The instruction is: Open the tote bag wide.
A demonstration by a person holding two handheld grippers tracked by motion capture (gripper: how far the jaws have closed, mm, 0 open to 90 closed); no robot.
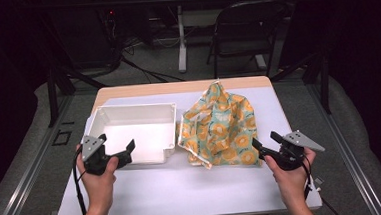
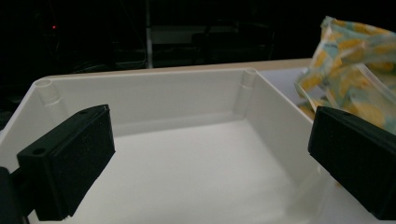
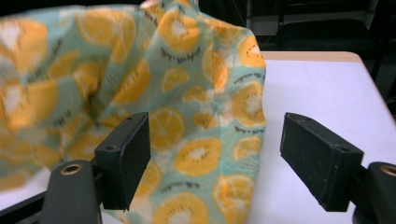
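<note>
Orange-slice patterned cloth bag (image 1: 222, 127) stands bunched and peaked on the white table (image 1: 183, 188), just right of an open white plastic box (image 1: 132, 133). Left gripper (image 1: 116, 149) hovers at the box's near edge with its 2 jaws spread wide, clasping nothing. Right gripper (image 1: 266, 145) sits at the bag's lower right corner, its 2 jaws also spread, the fabric between them ungrasped.

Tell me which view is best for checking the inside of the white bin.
Left gripper view: it looks straight into the white bin between its open jaws, showing bare floor, walls and corner posts. The high view shows the whole bin from above, farther off, beside the orange-print bag. The right gripper view faces the bag.
</note>
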